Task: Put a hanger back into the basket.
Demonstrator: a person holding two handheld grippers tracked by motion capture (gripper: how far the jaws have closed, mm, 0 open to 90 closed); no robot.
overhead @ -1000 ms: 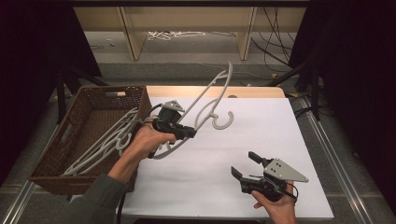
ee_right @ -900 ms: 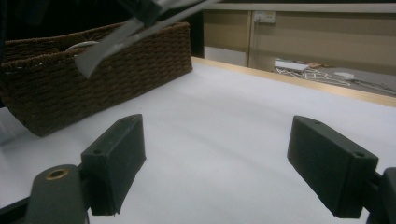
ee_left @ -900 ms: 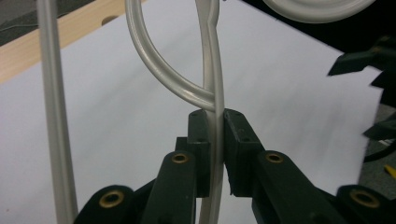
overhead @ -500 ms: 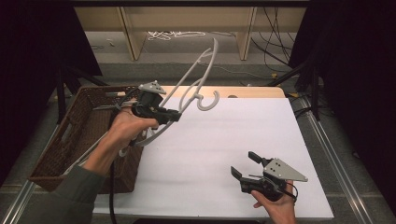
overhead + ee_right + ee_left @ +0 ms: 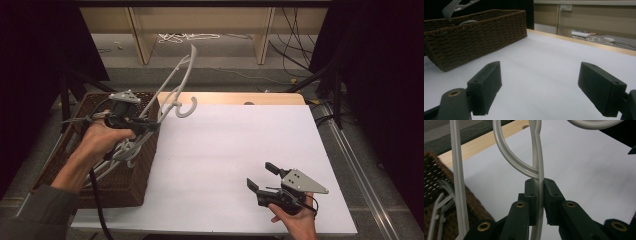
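At the left edge of the table stands a brown wicker basket (image 5: 131, 175), and several pale hangers (image 5: 112, 160) lie inside it. Above the basket's right side, the left gripper (image 5: 150, 125) is clamped tight on a grey-white plastic hanger (image 5: 176, 82); in the left gripper view both black pads press a thin bar of the hanger (image 5: 539, 185) just beside its round hook. The hanger is lifted in the air, tilted up toward the far side, and its hook hangs over the far left part of the white table top (image 5: 235, 150). At the near right, the right gripper (image 5: 263, 177) rests low over the white surface with its jaws spread wide and nothing between them, well apart from the basket.
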